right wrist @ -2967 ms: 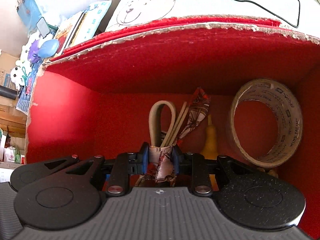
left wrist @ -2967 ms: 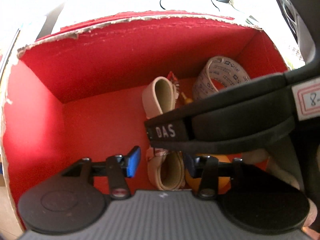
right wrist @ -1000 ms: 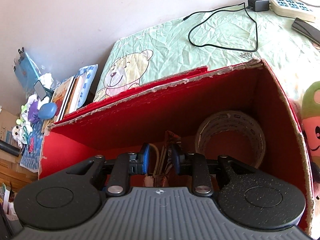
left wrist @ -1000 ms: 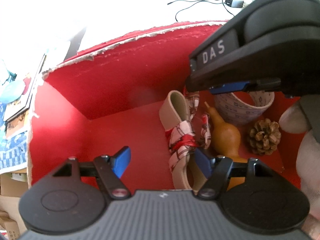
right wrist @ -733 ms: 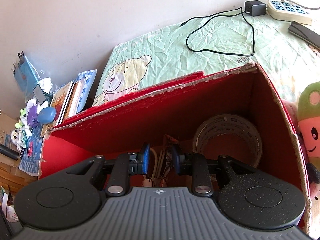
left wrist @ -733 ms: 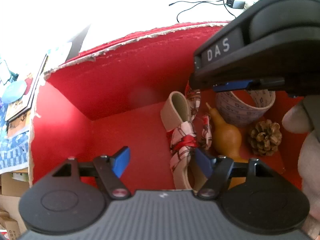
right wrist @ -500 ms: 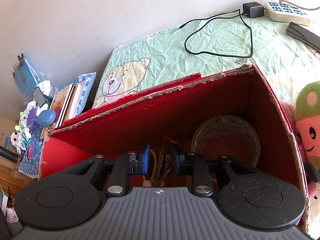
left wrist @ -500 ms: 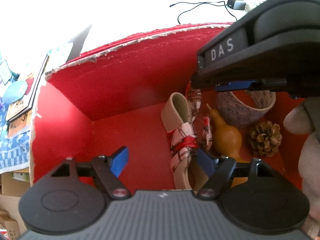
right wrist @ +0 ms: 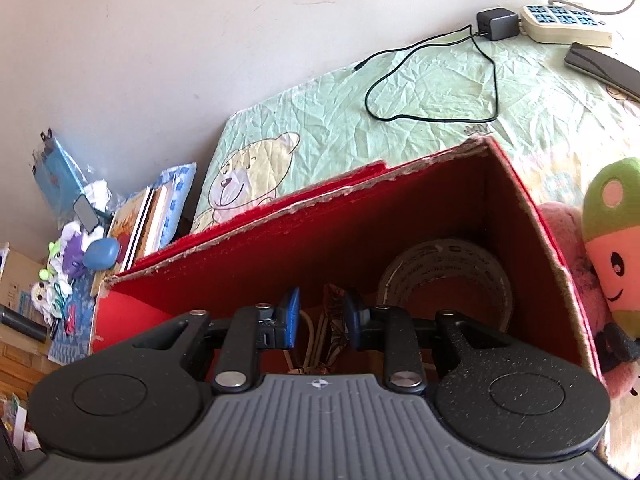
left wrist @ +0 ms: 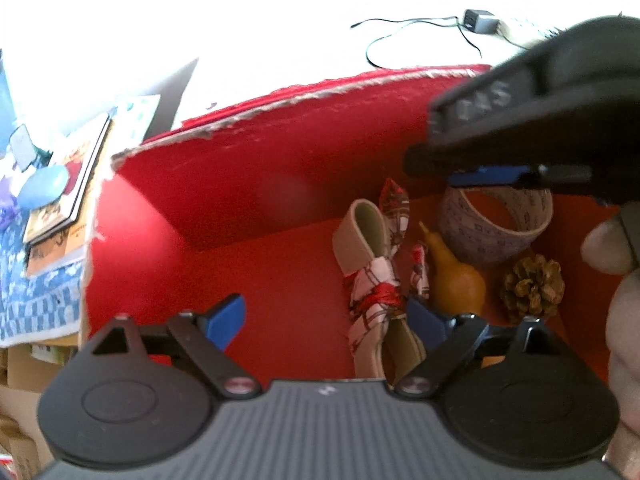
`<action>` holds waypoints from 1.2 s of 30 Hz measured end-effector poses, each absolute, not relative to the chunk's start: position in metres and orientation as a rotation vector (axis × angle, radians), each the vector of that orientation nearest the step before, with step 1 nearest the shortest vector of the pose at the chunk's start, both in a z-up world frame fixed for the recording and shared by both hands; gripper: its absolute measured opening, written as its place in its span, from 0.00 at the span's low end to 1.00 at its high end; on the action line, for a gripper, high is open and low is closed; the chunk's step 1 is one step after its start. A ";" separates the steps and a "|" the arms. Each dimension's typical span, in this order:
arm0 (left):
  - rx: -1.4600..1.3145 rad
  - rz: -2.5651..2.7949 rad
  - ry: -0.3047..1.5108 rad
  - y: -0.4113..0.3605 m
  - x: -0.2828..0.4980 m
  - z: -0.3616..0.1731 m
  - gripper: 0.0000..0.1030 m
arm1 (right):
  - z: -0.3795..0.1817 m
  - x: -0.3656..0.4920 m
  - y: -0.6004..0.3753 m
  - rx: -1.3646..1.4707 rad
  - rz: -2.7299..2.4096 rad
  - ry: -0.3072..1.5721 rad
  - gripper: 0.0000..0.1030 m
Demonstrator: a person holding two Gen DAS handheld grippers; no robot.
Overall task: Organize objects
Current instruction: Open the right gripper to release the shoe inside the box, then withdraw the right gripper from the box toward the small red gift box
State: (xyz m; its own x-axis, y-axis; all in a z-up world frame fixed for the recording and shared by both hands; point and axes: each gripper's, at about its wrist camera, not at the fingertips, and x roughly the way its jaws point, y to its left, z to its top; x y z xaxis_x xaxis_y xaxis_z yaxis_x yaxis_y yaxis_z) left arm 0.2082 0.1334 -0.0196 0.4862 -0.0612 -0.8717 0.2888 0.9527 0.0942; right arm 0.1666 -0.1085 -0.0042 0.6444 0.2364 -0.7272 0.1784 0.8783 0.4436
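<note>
The open red box (left wrist: 256,168) holds a beige band wrapped in a red-and-white scarf (left wrist: 376,280), a yellow gourd (left wrist: 456,280), a tape roll (left wrist: 492,232) and a pine cone (left wrist: 534,286). My left gripper (left wrist: 324,312) hangs over the box floor. Its jaws are opening wide, with only bare red floor between them, and the scarf bundle lies just inside the right finger. My right gripper (right wrist: 322,316) is held above the box (right wrist: 280,248), its jaws slightly apart and empty. The scarf tip (right wrist: 334,300) and the tape roll (right wrist: 448,264) show far below it.
The box stands on a green bear-print sheet (right wrist: 400,120). A black cable (right wrist: 432,80), a power strip (right wrist: 564,24) and a dark phone (right wrist: 604,68) lie behind it. A plush toy (right wrist: 612,248) presses against its right wall. Books and clutter (right wrist: 148,216) are at the left. A hand (left wrist: 624,320) is at the right.
Three seconds ago my right gripper was shut on the scarf bundle deep in the box; it has since let go and lifted out. My left jaws have spread wider.
</note>
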 end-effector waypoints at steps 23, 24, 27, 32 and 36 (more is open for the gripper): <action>0.190 -0.069 0.949 0.056 0.109 0.036 0.86 | 0.038 0.088 -0.109 0.448 0.150 0.714 0.33; 0.191 -0.060 0.944 0.054 0.108 0.038 0.86 | 0.040 0.085 -0.109 0.438 0.157 0.712 0.33; 0.186 -0.044 0.938 0.051 0.096 0.042 0.86 | 0.043 0.076 -0.111 0.416 0.177 0.714 0.34; 0.168 -0.014 0.935 0.055 0.079 0.050 0.89 | 0.048 0.061 -0.117 0.403 0.213 0.712 0.34; 0.171 0.021 0.927 0.051 0.068 0.055 0.90 | 0.051 0.049 -0.120 0.403 0.236 0.698 0.34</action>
State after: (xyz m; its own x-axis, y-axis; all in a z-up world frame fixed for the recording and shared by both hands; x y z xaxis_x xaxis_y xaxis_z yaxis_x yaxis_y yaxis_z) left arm 0.0684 0.0507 0.0553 0.6014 0.0918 -0.7937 0.0552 0.9862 0.1559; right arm 0.0487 -0.1201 0.0513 0.7442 0.3416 -0.5740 -0.0766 0.8973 0.4347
